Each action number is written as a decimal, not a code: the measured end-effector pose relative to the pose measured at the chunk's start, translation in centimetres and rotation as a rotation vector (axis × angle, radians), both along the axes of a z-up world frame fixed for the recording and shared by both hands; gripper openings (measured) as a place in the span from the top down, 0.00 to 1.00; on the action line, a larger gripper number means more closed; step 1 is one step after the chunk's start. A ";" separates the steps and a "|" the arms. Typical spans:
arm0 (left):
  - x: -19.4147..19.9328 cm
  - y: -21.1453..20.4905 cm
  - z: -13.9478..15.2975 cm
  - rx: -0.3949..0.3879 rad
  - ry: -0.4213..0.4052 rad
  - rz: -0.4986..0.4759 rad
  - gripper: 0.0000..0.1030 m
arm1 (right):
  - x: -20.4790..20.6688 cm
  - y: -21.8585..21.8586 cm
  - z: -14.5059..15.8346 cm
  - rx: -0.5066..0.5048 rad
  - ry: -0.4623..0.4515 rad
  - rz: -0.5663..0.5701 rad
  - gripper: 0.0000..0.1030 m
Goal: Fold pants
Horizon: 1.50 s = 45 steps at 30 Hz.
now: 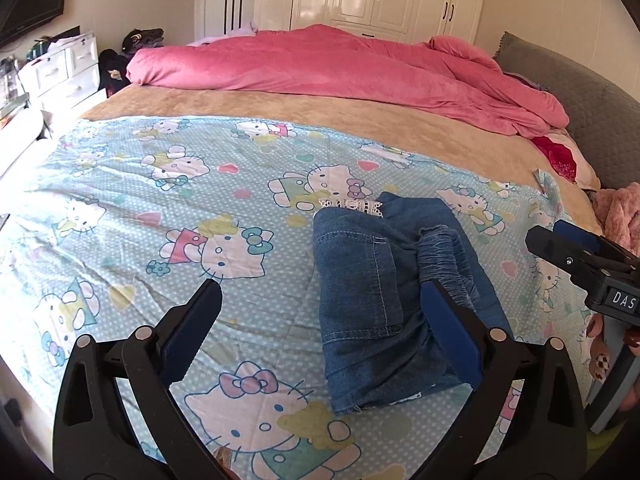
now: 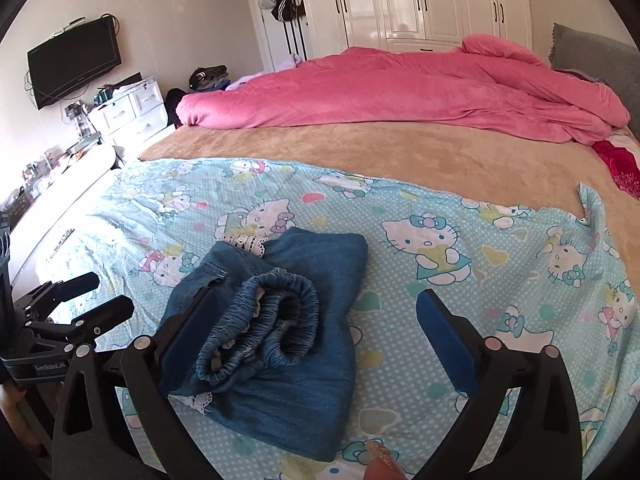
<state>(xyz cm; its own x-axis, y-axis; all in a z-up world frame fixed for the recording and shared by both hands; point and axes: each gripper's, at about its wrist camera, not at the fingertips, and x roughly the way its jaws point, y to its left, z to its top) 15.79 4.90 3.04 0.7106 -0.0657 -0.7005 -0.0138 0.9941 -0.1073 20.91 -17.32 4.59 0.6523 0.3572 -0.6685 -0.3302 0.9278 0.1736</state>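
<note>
Left gripper (image 1: 320, 296): fingers wide apart; holding nothing
Right gripper (image 2: 316, 304): fingers wide apart; empty
Pants (image 2: 280, 328): folded on the bed (image 2: 440, 160); released

place: home bedroom | signs: bed (image 2: 280, 148) (pink duvet (image 2: 400, 92)), wardrobe (image 2: 420, 0), wall TV (image 2: 74, 66)

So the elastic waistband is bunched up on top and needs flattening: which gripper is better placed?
Probably the right gripper: its open jaws have the waistband of the folded denim pants beside the left one. The left gripper, also open, is centred beside the pants over the cartoon-cat sheet.
</note>
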 end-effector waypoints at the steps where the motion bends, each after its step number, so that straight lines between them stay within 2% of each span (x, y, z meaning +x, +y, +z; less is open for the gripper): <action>1: -0.1 0.0 0.1 -0.001 -0.002 0.001 0.09 | -0.1 -0.1 0.1 0.001 -0.002 -0.001 0.04; 25: -1.3 -0.5 0.8 0.015 -0.025 0.007 0.09 | -0.9 -0.6 0.3 -0.009 -0.021 -0.034 0.04; 45: -5.8 -1.0 3.0 0.005 -0.090 0.002 0.09 | -6.2 -1.5 2.9 0.010 -0.102 -0.003 0.04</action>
<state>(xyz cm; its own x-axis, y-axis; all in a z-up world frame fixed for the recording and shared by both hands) 9.96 3.86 6.04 0.7712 -0.0606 -0.6338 -0.0064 0.9947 -0.1028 14.69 -18.86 7.49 0.7178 0.3612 -0.5952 -0.3437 0.9273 0.1483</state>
